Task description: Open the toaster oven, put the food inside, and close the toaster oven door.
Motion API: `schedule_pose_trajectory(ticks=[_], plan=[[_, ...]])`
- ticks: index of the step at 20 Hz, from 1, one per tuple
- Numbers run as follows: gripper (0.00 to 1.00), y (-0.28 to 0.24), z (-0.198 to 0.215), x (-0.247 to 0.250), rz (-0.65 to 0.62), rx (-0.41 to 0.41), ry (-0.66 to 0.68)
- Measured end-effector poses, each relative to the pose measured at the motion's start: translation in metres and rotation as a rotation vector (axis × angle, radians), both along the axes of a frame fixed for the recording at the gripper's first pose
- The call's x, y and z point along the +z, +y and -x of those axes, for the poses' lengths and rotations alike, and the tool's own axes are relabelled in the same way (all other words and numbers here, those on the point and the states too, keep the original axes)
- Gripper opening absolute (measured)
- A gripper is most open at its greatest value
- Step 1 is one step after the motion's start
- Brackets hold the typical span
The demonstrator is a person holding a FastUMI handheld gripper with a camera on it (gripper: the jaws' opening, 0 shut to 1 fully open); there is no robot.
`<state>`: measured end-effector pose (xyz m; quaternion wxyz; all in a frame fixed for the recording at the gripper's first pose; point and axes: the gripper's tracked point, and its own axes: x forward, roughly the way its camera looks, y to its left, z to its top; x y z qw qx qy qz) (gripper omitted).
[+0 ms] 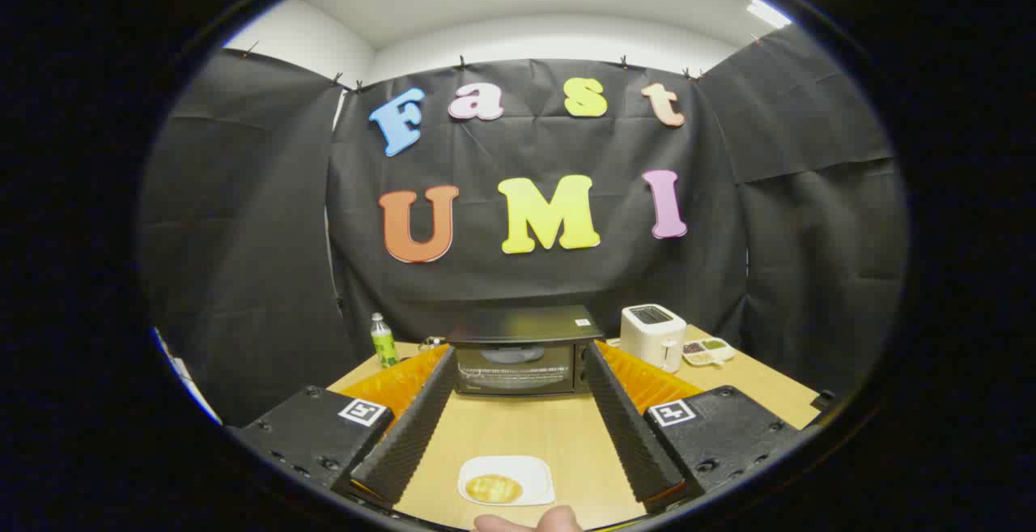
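A black toaster oven (522, 351) stands at the far side of the wooden table (518, 435), its glass door closed, straight ahead beyond the fingers. A white square plate (526, 475) with a round golden piece of food (494, 488) lies on the table near me, low between the two fingers. My gripper (518, 358) is open wide above the table, its ribbed black fingers (413, 427) spread to either side of the plate and holding nothing. The fingertips frame the oven's front.
A white pop-up toaster (652, 336) stands right of the oven, with a small divided dish of food (706, 351) beside it. A green bottle (384, 341) stands left of the oven. A person's fingertips (530, 521) show at the table's near edge.
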<state>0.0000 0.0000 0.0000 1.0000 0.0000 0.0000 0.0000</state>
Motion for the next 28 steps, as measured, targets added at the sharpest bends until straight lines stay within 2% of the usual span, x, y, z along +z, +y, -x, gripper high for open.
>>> schedule_pose_trajectory(ticks=[6, 19, 23, 28], plan=[[1.0, -0.007, 0.0, 0.01, 0.011, -0.037, -0.026], [1.0, 0.003, -0.005, 0.005, 0.023, -0.02, -0.013], [1.0, 0.007, -0.018, -0.003, 0.057, -0.024, -0.009], [1.0, 0.024, -0.032, -0.01, 0.053, 0.015, 0.008]])
